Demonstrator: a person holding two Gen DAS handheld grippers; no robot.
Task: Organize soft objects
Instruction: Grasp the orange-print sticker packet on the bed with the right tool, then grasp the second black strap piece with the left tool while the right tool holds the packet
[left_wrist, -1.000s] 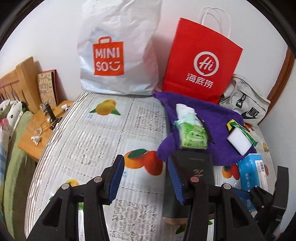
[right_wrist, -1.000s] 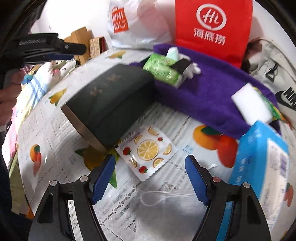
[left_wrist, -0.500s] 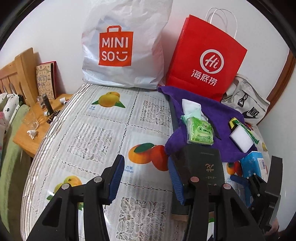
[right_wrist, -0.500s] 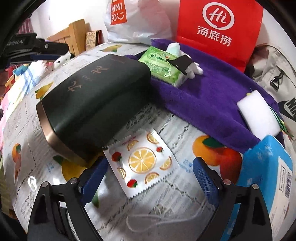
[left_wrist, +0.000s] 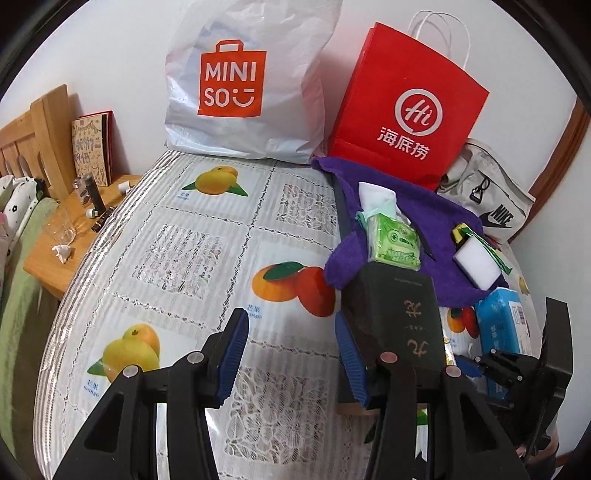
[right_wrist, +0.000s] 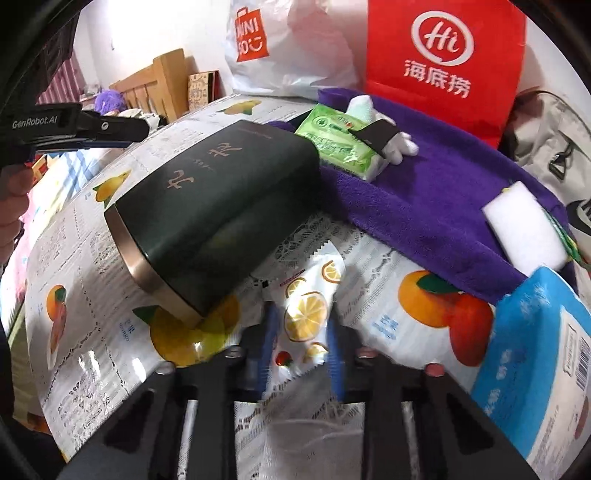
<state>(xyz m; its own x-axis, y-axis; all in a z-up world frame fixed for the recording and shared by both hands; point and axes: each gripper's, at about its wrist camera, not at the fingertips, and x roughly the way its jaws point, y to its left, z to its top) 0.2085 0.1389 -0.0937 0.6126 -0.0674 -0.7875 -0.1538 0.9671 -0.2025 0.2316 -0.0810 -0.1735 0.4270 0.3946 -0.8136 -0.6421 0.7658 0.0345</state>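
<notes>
Lemon-print packet (right_wrist: 308, 314) buckling between closing right gripper (right_wrist: 301, 350), left gripper (left_wrist: 291, 354) open, bags reading MINISO (left_wrist: 236, 88), Hi (left_wrist: 410, 107)

Right tongs (right_wrist: 301, 347) motion-blurred, blue tissue pack (right_wrist: 535, 373) cut off at frame edge, dark box (left_wrist: 397, 317) partly hidden behind left tongs (left_wrist: 291, 354)

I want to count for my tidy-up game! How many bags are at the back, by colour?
White plastic Miniso bag: 1
Red paper bag with white handles: 1
Grey fabric Nike bag: 1
Total: 3
</notes>
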